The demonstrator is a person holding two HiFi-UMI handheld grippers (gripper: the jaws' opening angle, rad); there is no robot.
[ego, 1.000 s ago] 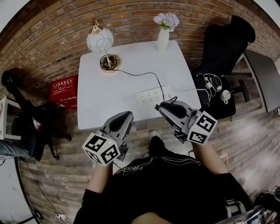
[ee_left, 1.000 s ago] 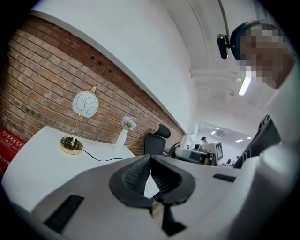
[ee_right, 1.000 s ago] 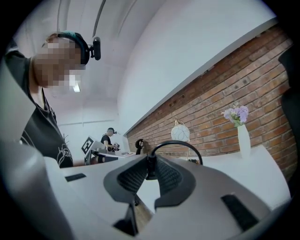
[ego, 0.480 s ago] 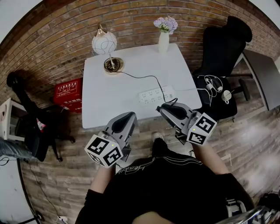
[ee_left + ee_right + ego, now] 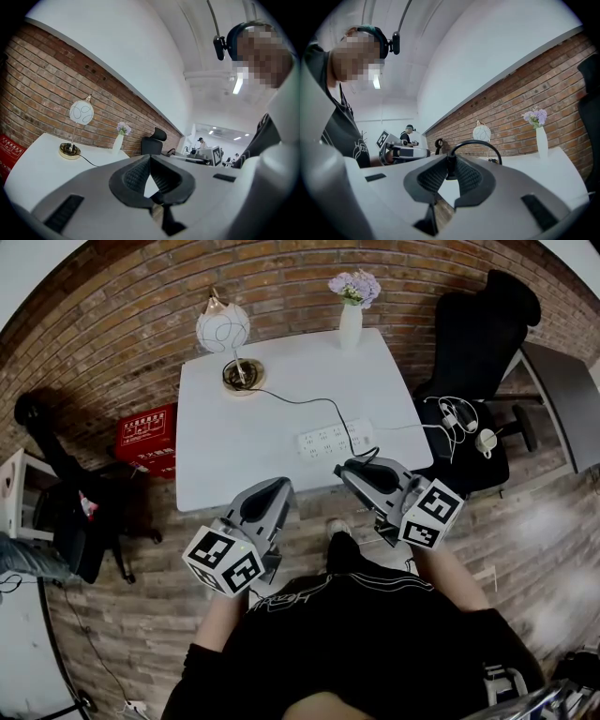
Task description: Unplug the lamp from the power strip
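Ok so the right claw is clamped on the black plug of the lamp, cord looping up off it. The left claw is squeezed together, nothing in it.

Right gripper's pads are hiding most of the plug

In the right gripper view, the plug is showing only a black stub and its arcing cord, prongs buried. In the head view the right gripper is covering it, and the power strip's sockets are too small to count. The left gripper is blocking the near desk and the strip in its own view.
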